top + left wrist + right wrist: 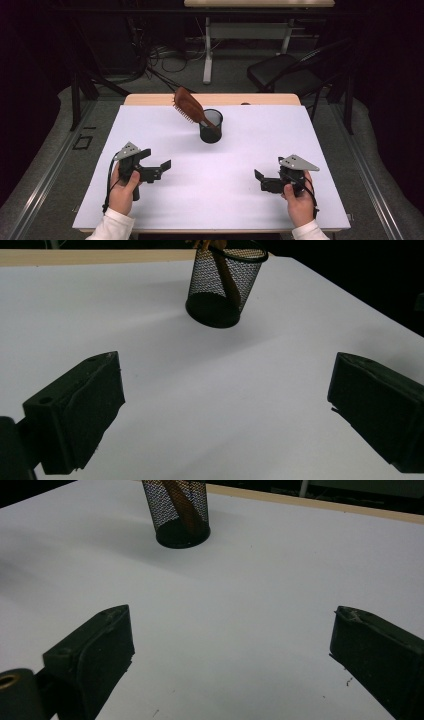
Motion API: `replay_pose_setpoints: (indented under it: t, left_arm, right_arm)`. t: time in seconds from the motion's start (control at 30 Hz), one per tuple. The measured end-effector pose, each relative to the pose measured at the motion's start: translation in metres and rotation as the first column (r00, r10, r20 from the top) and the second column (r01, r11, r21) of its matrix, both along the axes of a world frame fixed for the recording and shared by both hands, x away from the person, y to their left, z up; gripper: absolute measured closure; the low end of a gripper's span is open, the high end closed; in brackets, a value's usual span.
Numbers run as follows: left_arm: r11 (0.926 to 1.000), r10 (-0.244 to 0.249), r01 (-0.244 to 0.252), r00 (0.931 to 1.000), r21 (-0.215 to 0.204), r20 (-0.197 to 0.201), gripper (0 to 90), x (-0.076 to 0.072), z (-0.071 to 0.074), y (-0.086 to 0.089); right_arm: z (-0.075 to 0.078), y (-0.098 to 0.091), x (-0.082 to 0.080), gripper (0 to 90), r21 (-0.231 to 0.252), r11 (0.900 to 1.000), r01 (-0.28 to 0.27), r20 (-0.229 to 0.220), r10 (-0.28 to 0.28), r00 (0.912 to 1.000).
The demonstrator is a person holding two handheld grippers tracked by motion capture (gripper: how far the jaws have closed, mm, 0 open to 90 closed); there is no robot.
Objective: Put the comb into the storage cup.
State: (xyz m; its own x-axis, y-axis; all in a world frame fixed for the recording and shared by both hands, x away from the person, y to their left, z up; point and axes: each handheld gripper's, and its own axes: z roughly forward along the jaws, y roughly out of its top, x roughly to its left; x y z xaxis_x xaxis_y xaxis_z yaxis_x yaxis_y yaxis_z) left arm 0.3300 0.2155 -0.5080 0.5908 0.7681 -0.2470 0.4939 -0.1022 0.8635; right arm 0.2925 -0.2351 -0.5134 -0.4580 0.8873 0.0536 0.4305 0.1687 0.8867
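A hairbrush [189,106] leans in the mesh cup [211,127]; both grippers, left [159,168] and right [261,180], gape apart, well clear, probably resting on the table [225,200].

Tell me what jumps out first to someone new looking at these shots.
The brown hairbrush stands handle-down in the black mesh cup, leaning left, at the far middle of the white table. Nearer the person, the left gripper and right gripper sit low over the table on either side, jaws wide open and holding nothing.
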Motion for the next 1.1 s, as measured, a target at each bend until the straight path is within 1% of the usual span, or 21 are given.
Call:
replay_pose_setpoints:
  t: [0.1, 0.13, 0.3, 0.43, 0.57, 0.63, 0.7, 0.87, 0.9, 1.03, 1.1]
  left_arm:
    - [0.9998, -0.006, 0.006, 0.9999, 0.021, 0.009, 1.6, -0.001, -0.002, 0.0]
    - [0.9996, -0.008, 0.008, 0.9999, 0.028, 0.014, 1.6, -0.001, -0.003, 0.0]
    - [0.9996, -0.012, 0.012, 0.9998, 0.026, 0.016, 1.6, -0.002, -0.007, 0.002]
    - [0.9996, -0.007, 0.007, 0.9999, 0.027, 0.015, 1.5, -0.002, -0.01, 0.004]
    - [0.9993, -0.002, 0.001, 0.9999, 0.036, 0.017, 1.5, -0.002, -0.013, 0.005]
    - [0.9989, 0.004, -0.005, 0.9998, 0.047, 0.02, 1.6, -0.003, -0.014, 0.005]
    - [0.9988, 0.008, -0.009, 0.9998, 0.048, 0.02, 1.6, -0.003, -0.015, 0.005]
    - [0.9967, 0.045, -0.046, 0.9988, 0.067, 0.021, 1.5, -0.003, -0.017, 0.006]
    - [0.9967, 0.049, -0.051, 0.9986, 0.064, 0.021, 1.5, -0.002, -0.018, 0.006]
    - [0.9943, 0.073, -0.074, 0.9971, 0.076, 0.022, 1.6, -0.002, -0.02, 0.007]
    - [0.9911, 0.094, -0.096, 0.9952, 0.092, 0.026, 1.5, -0.002, -0.021, 0.007]
  right_arm:
    - [-0.001, -0.001, 0.0, 3.3, -0.01, 0.9999, 0.002, 0.002, -0.002, 1.0]
    - [-0.002, -0.001, 0.0, 3.3, -0.007, 1.0, 0.003, 0.004, -0.003, 1.0]
    - [-0.005, -0.004, 0.0, 3.3, -0.014, 0.9998, 0.012, 0.008, -0.012, 0.9999]
    - [-0.007, -0.005, 0.0, 3.3, -0.009, 0.9998, 0.016, 0.015, -0.016, 0.9998]
    - [-0.01, -0.006, 0.0, 3.3, -0.01, 0.9997, 0.02, 0.007, -0.02, 0.9998]
    - [-0.011, -0.006, 0.0, 3.3, -0.018, 0.9996, 0.023, 0.005, -0.023, 0.9997]
    - [-0.012, -0.006, 0.0, 3.3, -0.023, 0.9994, 0.027, 0.005, -0.027, 0.9996]
    - [-0.014, -0.006, 0.001, 3.3, -0.028, 0.9991, 0.032, -0.003, -0.032, 0.9995]
    - [-0.014, -0.006, 0.001, 3.3, -0.032, 0.9989, 0.034, -0.001, -0.034, 0.9994]
    - [-0.016, -0.007, 0.002, 3.3, -0.045, 0.9972, 0.06, -0.005, -0.06, 0.9982]
    - [-0.017, -0.008, 0.002, 3.3, -0.056, 0.9953, 0.079, -0.012, -0.08, 0.9967]
